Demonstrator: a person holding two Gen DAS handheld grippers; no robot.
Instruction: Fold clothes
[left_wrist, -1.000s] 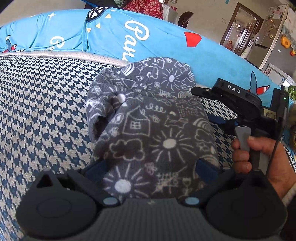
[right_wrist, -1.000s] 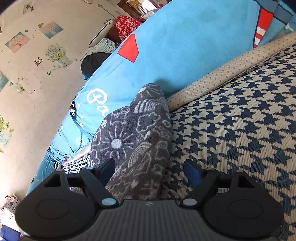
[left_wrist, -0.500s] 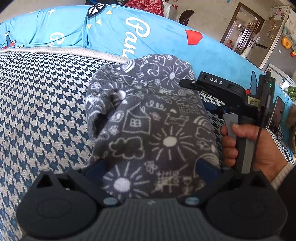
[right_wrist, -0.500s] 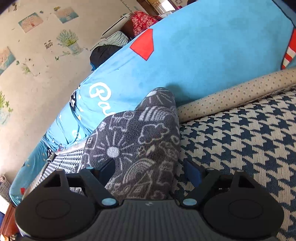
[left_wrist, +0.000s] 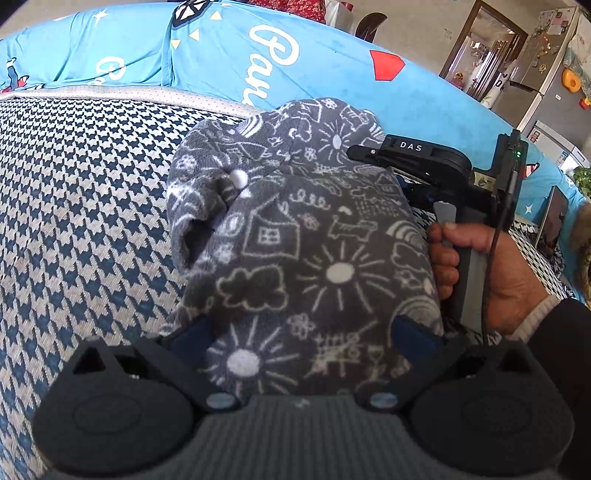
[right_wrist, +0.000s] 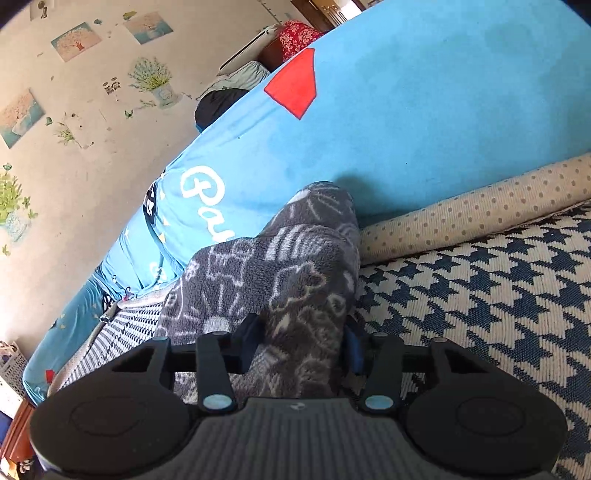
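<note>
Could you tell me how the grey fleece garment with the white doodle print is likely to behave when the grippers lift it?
The grey fleece garment will probably be floppy: it already bunches in soft folds. It looks thick and fuzzy, so likely grippy rather than slippery between the right gripper jaws, which have just been closing on it. Likely light, and unlikely to roll on the houndstooth cover.

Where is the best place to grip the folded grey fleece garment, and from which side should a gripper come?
Grip the grey fleece garment at its thick folded edge, coming in low and level from the side over the houndstooth cover. The layers bunch there into a narrow ridge. The right gripper has just closed on that ridge.
</note>
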